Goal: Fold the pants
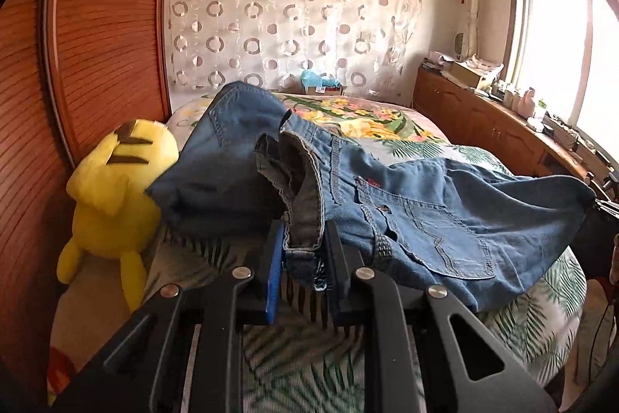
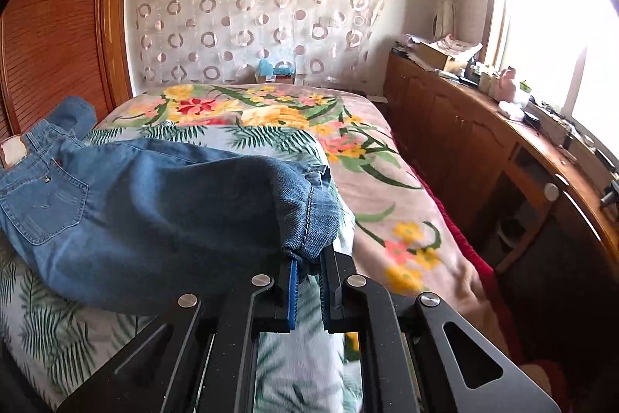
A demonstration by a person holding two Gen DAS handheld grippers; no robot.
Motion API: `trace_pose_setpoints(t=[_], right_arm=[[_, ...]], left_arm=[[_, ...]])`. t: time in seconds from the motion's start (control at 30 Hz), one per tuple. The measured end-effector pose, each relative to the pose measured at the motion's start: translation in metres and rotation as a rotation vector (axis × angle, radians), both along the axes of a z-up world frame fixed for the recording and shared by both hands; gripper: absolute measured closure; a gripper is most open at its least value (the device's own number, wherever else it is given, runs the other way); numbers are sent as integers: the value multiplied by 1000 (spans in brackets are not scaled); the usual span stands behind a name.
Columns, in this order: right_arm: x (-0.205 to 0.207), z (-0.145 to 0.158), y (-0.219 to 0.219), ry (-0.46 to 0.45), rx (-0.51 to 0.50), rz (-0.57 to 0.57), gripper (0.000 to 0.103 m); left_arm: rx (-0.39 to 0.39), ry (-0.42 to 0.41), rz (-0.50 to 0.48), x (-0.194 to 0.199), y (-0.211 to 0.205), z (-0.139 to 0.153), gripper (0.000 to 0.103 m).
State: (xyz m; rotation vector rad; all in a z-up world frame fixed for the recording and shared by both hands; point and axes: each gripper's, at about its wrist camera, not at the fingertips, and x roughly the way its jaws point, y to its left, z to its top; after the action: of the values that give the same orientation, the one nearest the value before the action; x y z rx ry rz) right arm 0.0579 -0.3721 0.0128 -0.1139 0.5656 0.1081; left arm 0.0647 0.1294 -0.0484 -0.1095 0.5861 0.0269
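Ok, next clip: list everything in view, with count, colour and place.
jeans: one, blue denim, lifted over the bed, held at both ends
bed cover: one, floral and palm-leaf print, under the jeans
plush toy: one, yellow, left of the jeans against the headboard
headboard: one, reddish wood, left
curtain: one, white with rings, back wall
cabinet: one, brown wood, cluttered top, under the window
left gripper: black, shut on waistband
right gripper: black, shut on leg hem
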Motion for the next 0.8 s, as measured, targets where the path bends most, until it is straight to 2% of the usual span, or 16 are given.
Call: trace_pose_setpoints(t=[0.13, 0.33, 0.5, 0.8], right_arm=[[-32, -1, -17, 5, 40, -6, 95], [-63, -6, -29, 2, 75, -17, 95], [-50, -18, -32, 38, 114, -18, 94], [-43, -25, -39, 77, 160, -29, 94]], left_arm=[[-29, 9, -3, -29, 4, -4, 83], [-7, 45, -44, -58, -2, -7, 83], [36, 78, -71, -57, -8, -19, 82], [50, 99, -91, -64, -10, -24, 79]])
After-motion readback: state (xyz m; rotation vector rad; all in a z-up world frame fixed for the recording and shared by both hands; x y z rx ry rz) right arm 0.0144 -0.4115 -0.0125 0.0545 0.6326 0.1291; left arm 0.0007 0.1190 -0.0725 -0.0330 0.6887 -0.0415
